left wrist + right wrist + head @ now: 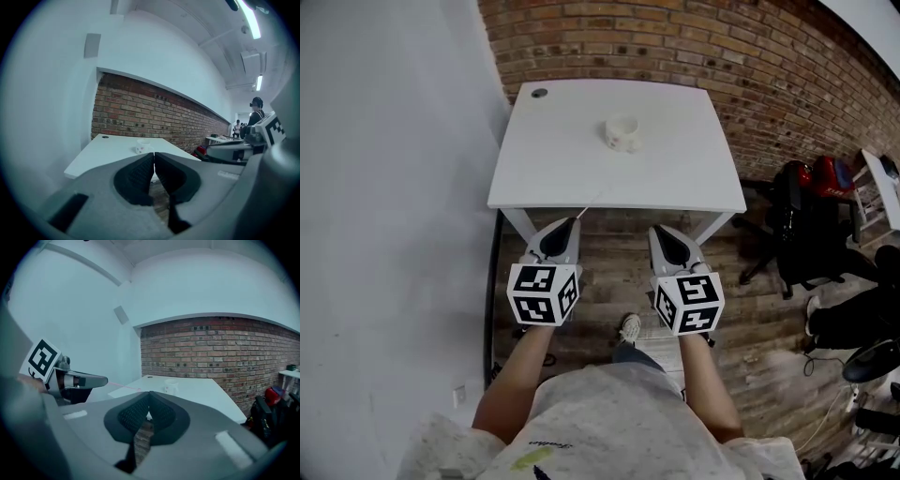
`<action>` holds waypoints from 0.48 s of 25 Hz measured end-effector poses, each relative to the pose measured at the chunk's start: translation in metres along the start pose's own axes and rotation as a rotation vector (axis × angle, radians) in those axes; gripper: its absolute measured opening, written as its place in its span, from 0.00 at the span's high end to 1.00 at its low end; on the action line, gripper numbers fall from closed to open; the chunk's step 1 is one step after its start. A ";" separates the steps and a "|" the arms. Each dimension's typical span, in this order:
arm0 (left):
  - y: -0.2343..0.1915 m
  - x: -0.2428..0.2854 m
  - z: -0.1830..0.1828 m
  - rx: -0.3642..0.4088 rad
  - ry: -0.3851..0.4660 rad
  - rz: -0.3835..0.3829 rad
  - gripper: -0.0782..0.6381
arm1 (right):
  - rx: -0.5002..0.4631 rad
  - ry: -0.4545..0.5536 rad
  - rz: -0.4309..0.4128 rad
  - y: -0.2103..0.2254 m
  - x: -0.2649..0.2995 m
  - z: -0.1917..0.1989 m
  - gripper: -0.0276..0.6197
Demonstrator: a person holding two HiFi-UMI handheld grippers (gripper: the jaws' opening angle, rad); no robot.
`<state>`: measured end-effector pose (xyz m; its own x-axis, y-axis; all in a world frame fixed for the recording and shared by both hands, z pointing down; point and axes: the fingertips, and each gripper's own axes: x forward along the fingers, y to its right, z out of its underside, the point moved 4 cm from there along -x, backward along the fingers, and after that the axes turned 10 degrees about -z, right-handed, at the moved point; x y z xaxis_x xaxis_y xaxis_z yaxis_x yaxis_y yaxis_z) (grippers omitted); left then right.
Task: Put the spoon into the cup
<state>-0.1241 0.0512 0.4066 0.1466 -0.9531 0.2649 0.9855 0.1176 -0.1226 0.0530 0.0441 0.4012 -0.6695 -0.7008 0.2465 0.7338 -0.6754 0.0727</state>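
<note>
**Spoon pinched at the table's edge, cup far across the top**

The table (546,173) is a smooth, matte white slab. It stands before a rough red brick wall (675,47) on a floor (609,272) of worn wooden planks. A short, round white cup (622,133) stands upright past the middle of the top, with small marks on its side.

The left gripper (572,223) has its ribbed dark pads pressed together on the spoon (592,200), of which only a hair-thin pale stem shows. The stem slants out from the tip over the table's near edge, and its end is well short of the cup. The right gripper (664,232) hangs beside the left one above the floor. Its pads meet with nothing between them.

In the left gripper view the pads show only a fine seam, and the spoon cannot be picked out there. In the right gripper view it is a faint pink line running from the left gripper's nose. The head view alone shows the cup's open mouth.
</note>
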 end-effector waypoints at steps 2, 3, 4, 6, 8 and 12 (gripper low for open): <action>0.005 0.020 -0.009 0.001 -0.001 -0.009 0.88 | 0.002 -0.001 -0.013 0.019 0.011 -0.006 0.94; 0.008 0.030 -0.013 -0.002 -0.002 -0.011 0.88 | 0.005 -0.001 -0.018 0.029 0.016 -0.009 0.94; 0.011 0.039 -0.017 -0.005 -0.003 -0.011 0.88 | 0.008 0.000 -0.024 0.038 0.021 -0.013 0.95; 0.016 0.056 -0.025 -0.009 -0.006 -0.016 0.88 | 0.009 0.002 -0.036 0.054 0.031 -0.019 0.94; 0.020 0.072 -0.030 -0.009 -0.009 -0.027 0.88 | 0.009 0.004 -0.052 0.070 0.040 -0.024 0.94; 0.033 0.103 -0.038 -0.002 -0.013 -0.046 0.88 | 0.017 0.000 -0.076 0.103 0.054 -0.028 0.94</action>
<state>-0.0799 -0.0533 0.3933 0.1027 -0.9538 0.2825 0.9910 0.0737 -0.1117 0.0891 -0.0701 0.3953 -0.7235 -0.6474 0.2395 0.6825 -0.7229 0.1075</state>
